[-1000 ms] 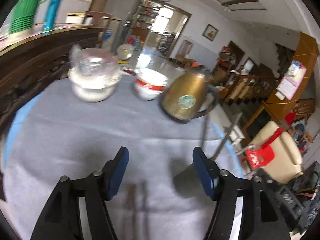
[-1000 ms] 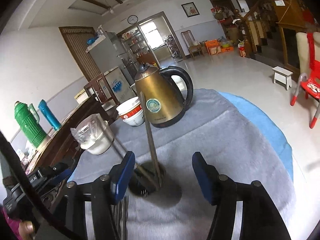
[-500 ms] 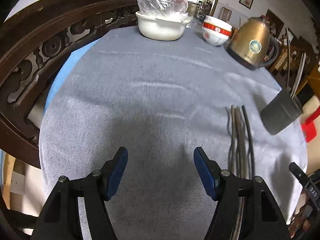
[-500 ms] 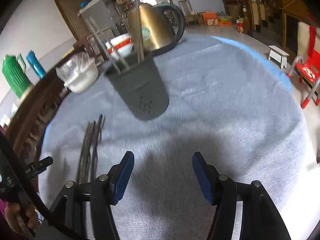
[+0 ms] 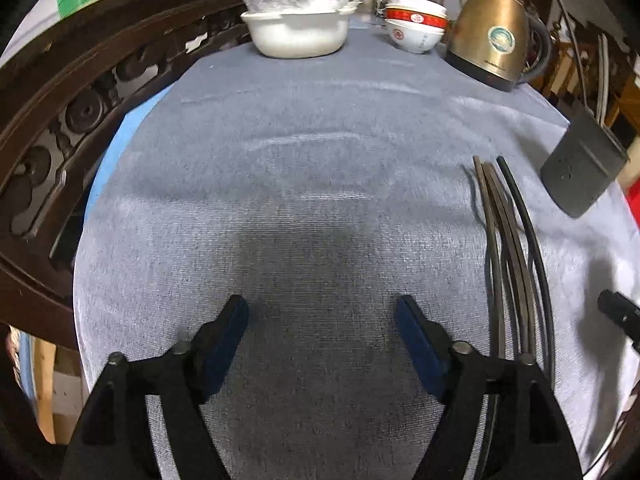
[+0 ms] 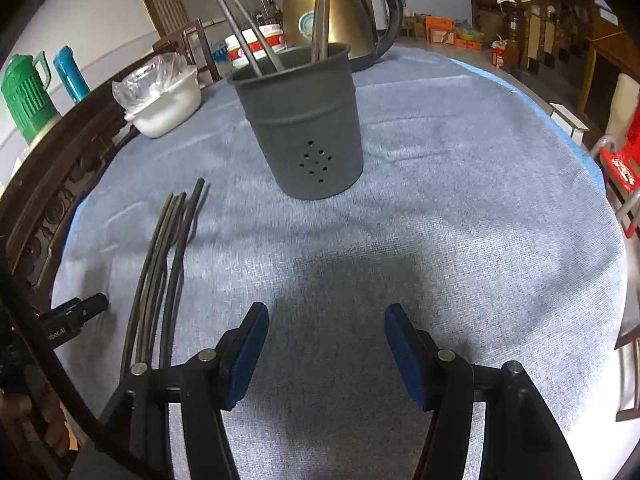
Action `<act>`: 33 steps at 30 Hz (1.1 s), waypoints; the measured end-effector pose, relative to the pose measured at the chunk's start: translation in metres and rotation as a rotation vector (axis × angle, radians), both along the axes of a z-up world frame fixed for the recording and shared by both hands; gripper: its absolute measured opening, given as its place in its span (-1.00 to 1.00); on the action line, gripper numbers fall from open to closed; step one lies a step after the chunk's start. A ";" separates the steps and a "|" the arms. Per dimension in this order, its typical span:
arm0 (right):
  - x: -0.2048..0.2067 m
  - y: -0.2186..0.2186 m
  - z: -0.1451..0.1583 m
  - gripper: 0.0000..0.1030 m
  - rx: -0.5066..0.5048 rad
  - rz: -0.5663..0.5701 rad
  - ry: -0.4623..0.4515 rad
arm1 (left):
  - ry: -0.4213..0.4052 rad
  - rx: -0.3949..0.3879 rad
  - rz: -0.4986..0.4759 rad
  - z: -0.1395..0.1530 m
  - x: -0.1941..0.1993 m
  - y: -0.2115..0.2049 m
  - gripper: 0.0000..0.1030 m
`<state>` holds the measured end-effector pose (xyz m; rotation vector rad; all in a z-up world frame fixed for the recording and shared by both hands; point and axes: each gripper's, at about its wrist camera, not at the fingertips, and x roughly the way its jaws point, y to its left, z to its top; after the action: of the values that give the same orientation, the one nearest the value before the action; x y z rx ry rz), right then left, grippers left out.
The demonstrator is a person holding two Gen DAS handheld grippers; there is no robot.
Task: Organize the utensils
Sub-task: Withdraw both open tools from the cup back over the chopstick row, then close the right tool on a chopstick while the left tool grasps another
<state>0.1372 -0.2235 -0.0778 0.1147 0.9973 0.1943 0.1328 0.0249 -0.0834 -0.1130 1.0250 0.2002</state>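
- The chopsticks (image 6: 168, 264) lie loose on the grey cloth (image 6: 440, 200), a bunch of about 4 dark sticks running side by side, at 10 o'clock from my right claw (image 6: 324, 350) and at 2 o'clock from my left claw (image 5: 322, 340).
- The holder (image 6: 304, 124) stands upright at 12 o'clock from the right claw, well apart from it, with about 4 sticks (image 6: 320, 8) already leaning inside.
- What changed: 1 second ago the right camera sat close over the holder with sticks rising in front of it; now it has pulled back and the holder sits far ahead. The left camera swung from facing the kettle (image 5: 494, 36) and bowls (image 5: 416, 26) down to the cloth beside the loose bunch.
- I read that as 1 drop into the holder finished and both claws backed off for the next pickup; the job looks about half done, with the bunch on the cloth still to go.
- Right claw: jaws spread wide, nothing between the blue pads (image 6: 246, 354), hovering over bare cloth and touching nothing I can see.
- Left claw: also wide open and empty, the pads (image 5: 420, 348) over bare cloth, the nearest stick just beside the right-hand finger.
- Further out, at 11 o'clock from the right claw, a white basin (image 6: 168, 106) covered in plastic sits at the table's far edge.
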 end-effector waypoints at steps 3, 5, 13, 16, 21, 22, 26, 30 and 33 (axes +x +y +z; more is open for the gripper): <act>0.003 0.007 0.003 0.24 0.007 0.015 0.018 | -0.017 -0.001 0.026 -0.003 -0.003 0.002 0.77; 0.005 0.015 0.008 0.24 0.016 0.040 0.029 | -0.024 0.000 0.043 -0.005 -0.004 0.005 0.90; 0.031 0.071 0.014 0.24 0.065 0.153 0.119 | -0.042 0.001 0.047 -0.009 -0.006 0.007 1.00; 0.039 0.091 0.014 0.19 0.058 0.176 0.139 | -0.044 0.000 0.043 -0.010 -0.004 0.009 1.00; 0.060 0.109 -0.002 -0.35 0.040 0.173 0.265 | -0.045 0.000 0.040 -0.011 -0.005 0.009 1.00; 0.063 0.111 0.000 -0.39 0.022 0.169 0.268 | -0.045 0.000 0.040 -0.011 -0.005 0.009 1.00; 0.075 0.114 -0.003 -0.84 0.030 0.199 0.366 | -0.044 0.001 0.040 -0.011 -0.005 0.008 1.00; 0.074 0.102 0.002 -0.86 -0.022 0.211 0.364 | -0.039 -0.001 0.034 -0.011 -0.004 0.007 1.00; 0.070 0.082 0.004 -0.87 -0.053 0.202 0.370 | 0.008 -0.022 0.032 -0.009 0.002 0.009 0.99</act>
<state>0.2072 -0.1419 -0.0737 -0.0002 1.3832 0.3393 0.1347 0.0344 -0.0928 -0.1486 1.0343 0.2185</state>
